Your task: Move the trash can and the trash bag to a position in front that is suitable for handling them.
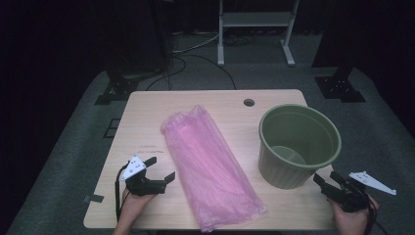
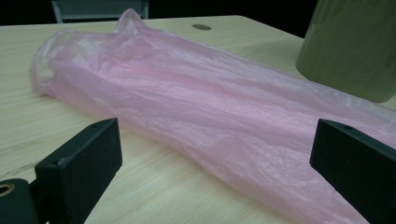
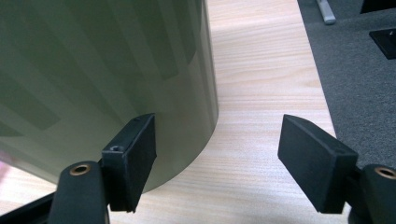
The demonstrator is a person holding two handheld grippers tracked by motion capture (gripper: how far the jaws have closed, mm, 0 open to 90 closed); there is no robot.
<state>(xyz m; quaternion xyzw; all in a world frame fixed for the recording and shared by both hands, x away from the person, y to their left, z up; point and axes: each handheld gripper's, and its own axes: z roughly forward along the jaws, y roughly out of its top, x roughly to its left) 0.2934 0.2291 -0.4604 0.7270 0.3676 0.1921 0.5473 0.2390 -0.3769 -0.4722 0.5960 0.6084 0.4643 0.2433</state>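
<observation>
A: Can any writing or brand be read?

B: None can be read. A faint dark mark is seen on the table [image 1: 147,105], ahead of the left tongs [image 1: 163,169], but it is too small to be made out. The green bucket [image 1: 297,145] carries only vertical ribs, no label.

A: How are the tongs held?

B: Both are spread, with nothing between the jaws. The left tongs are held by the left hand [image 1: 133,204] just beside the pink plastic bag [image 1: 210,166], which is laid flat to their right and stretches away ahead of them. In the left gripper view the bag [image 2: 196,107] is seen across the gap of the tongs [image 2: 212,154].

A: And the right ones?

B: The right tongs [image 1: 329,179] are kept close to the bucket's foot by the right hand [image 1: 351,219]; in the right gripper view the bucket wall [image 3: 102,74] is seen just behind the left jaw of the tongs [image 3: 217,149].

A: What else is around?

B: A round hole [image 1: 249,103] is found in the table, far ahead of both tongs. Beyond the table, cables [image 1: 195,54] and a white frame [image 1: 257,29] are seen on the grey floor [image 1: 381,122].
</observation>
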